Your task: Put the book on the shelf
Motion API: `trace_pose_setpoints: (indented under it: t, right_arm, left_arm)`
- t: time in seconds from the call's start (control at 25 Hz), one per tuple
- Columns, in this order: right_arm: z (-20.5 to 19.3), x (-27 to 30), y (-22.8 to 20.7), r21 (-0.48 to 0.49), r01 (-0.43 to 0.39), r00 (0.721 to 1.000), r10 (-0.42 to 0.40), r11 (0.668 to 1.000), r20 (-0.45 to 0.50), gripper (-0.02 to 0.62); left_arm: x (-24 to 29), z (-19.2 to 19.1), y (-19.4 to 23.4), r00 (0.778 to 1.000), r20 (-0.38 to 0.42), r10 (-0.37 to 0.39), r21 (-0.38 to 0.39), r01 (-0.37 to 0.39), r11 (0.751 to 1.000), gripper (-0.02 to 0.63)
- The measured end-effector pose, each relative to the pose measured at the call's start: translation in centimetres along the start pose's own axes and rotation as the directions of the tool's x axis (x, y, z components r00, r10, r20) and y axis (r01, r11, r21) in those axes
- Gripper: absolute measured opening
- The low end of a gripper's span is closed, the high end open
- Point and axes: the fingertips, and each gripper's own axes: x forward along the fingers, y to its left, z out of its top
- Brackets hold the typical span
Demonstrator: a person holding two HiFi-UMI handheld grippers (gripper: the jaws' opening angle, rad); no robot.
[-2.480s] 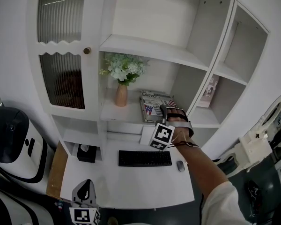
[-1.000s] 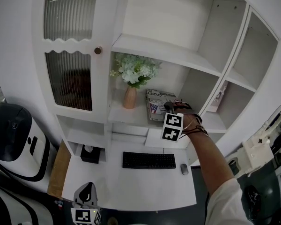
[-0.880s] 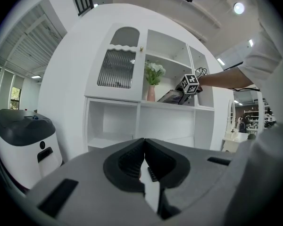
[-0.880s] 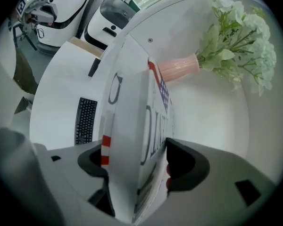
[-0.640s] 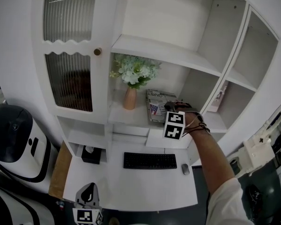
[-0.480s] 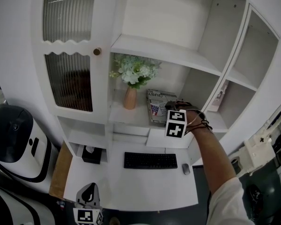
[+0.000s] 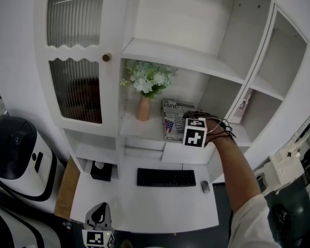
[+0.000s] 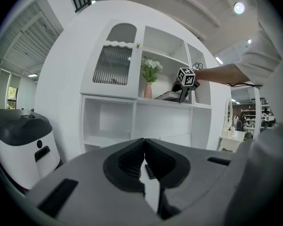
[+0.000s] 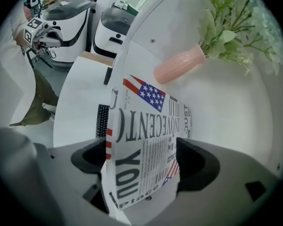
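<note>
The book (image 7: pixel 171 119), with a white cover, bold black lettering and a flag print, lies flat on the middle shelf (image 7: pixel 139 129) next to a pink vase. In the right gripper view the book (image 9: pixel 146 140) sits between the wide jaws of my right gripper (image 9: pixel 142 149), which have just been opening; the pads stand at its edges without pressing. From the head view that right gripper (image 7: pixel 187 117) tilts down over the book's near end. My left gripper (image 8: pixel 144 147) is low by the desk's front edge, shut and empty, and appears in the head view as the left gripper (image 7: pixel 98 218).
A pink vase of white flowers (image 7: pixel 143 106) stands just left of the book. Below are the white desk (image 7: pixel 119 200) with a keyboard (image 7: pixel 165 177), a mouse (image 7: pixel 204 186) and a black box (image 7: pixel 99 169). Another book (image 7: pixel 243 105) leans in the right compartment. A white machine (image 7: pixel 15 154) stands at the left.
The right gripper's marker cube has shifted slightly up and right as the hand tipped. The book stays flat on the shelf. The left gripper has not moved.
</note>
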Motion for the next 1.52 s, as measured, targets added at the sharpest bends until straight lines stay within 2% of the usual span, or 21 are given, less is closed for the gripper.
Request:
trace_pose_setpoints:
  t: [0.36,0.68,0.92,1.08,1.24,1.4,1.52]
  right_arm:
    - [-0.1,1.4,0.9,0.003,-0.024,1.000,0.024,1.000,-0.004,0.460]
    - [0.3,1.2,1.4,-0.012,0.021,1.000,-0.021,1.000,0.010,0.433]
    - [0.4,-0.3,1.6,0.012,0.042,0.998,-0.042,0.999,0.047,0.420]
    - [0.8,-2.1,1.3,0.064,0.085,0.990,-0.091,0.994,0.108,0.395]
    - [0.8,-3.8,1.3,0.158,0.122,0.974,-0.148,0.980,0.172,0.363]
    - [0.3,-5.1,1.6,0.249,0.155,0.953,-0.211,0.956,0.217,0.322]
    - [-0.1,-6.1,2.0,0.339,0.179,0.929,-0.272,0.924,0.251,0.285]
  left_arm:
    - [0.1,-0.2,0.1,1.000,-0.009,0.008,0.000,-0.008,1.000,0.005]
    - [0.4,-0.1,-0.4,1.000,-0.014,-0.007,0.010,0.007,1.000,0.006]
    - [0.7,0.4,-1.0,1.000,-0.006,-0.020,0.014,0.020,1.000,0.005]
    - [1.1,0.9,-0.9,1.000,0.006,-0.023,0.028,0.023,0.999,0.006]
    - [1.4,1.4,-1.1,0.999,0.016,-0.030,0.036,0.029,0.999,0.006]
    - [1.8,1.8,-1.6,0.999,0.018,-0.044,0.048,0.043,0.998,0.005]
    - [2.2,2.2,-1.9,0.998,0.023,-0.053,0.058,0.052,0.997,0.005]
